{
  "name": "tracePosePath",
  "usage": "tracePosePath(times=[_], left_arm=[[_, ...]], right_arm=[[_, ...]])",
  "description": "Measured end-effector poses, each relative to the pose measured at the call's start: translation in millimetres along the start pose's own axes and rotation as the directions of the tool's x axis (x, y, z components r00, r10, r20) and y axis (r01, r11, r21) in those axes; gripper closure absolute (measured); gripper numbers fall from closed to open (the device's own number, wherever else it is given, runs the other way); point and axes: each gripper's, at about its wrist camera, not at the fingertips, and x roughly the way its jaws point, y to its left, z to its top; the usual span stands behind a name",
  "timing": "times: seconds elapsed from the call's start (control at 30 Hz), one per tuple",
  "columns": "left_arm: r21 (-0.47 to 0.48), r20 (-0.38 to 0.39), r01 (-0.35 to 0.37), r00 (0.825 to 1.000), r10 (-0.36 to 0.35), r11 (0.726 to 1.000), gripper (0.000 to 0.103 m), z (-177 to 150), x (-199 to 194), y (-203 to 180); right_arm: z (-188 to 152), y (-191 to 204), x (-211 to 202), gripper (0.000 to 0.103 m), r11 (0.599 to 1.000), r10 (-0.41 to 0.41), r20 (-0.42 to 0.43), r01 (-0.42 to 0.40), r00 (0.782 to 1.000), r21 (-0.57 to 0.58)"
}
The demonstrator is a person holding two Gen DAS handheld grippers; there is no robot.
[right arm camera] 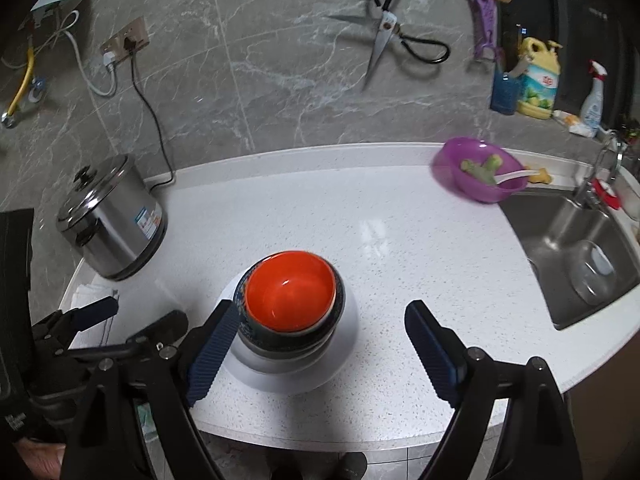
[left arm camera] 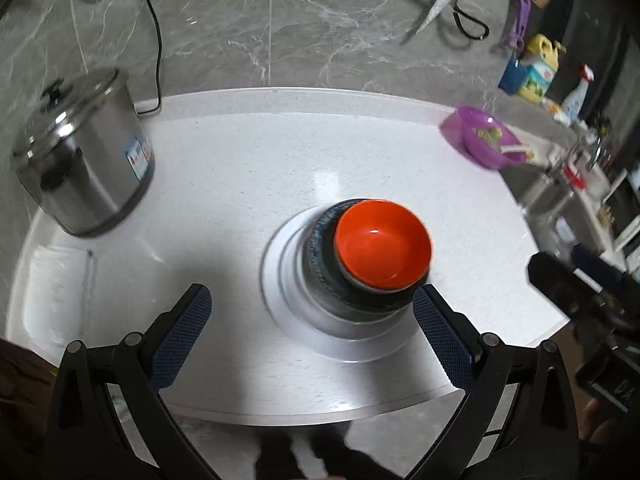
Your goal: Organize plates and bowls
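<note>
On the counter (right arm camera: pixel 400 240) a plate (right arm camera: pixel 348 356) lies near the front edge, a bowl (right arm camera: pixel 336 320) on it and a smaller bowl (right arm camera: pixel 290 296) nested inside that. A lidded pot (right arm camera: pixel 112 220) stands far left by the wall. At the back right sits a basin (right arm camera: pixel 476 170) holding what may be vegetable scraps, blurred. The sink (right arm camera: pixel 580 256) lies to the right, bottles (right arm camera: pixel 538 80) behind it

Even indoor light, glare patch on white counter (right arm camera: pixel 372 236). Left wrist view motion-blurred throughout; right sharper, purple bowl (right arm camera: pixel 476 170) smeared. Heavy fisheye bending, dark vignetted corners.
</note>
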Motion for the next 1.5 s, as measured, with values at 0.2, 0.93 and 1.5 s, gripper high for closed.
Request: tracePosePath(times=[0.2, 0.93, 1.5], left_arm=[[0.022, 0.024, -0.017, 1.000, 0.016, 1.000, 0.002, 8.1, -14.6, 9.3], [0.040, 0.030, -0.008, 1.000, 0.007, 0.999, 0.002, 15.6, -17.0, 14.0], [0.031, 0.031, -0.034, 0.999, 0.033, 0.999, 0.002, 17.4, -12.2, 10.0]], right_arm=[[1.2, 4.5, -9.9, 0.015, 0.996, -0.062, -0.005, 0.063, 0.998, 0.056], [5.6, 10.5, -3.3, 0.015, 0.991, -0.103, -0.020, 0.104, 0.995, 0.089], [7.3, 11.9, 3.5, 0.015, 0.992, -0.094, -0.035, 0.097, 0.995, 0.082]])
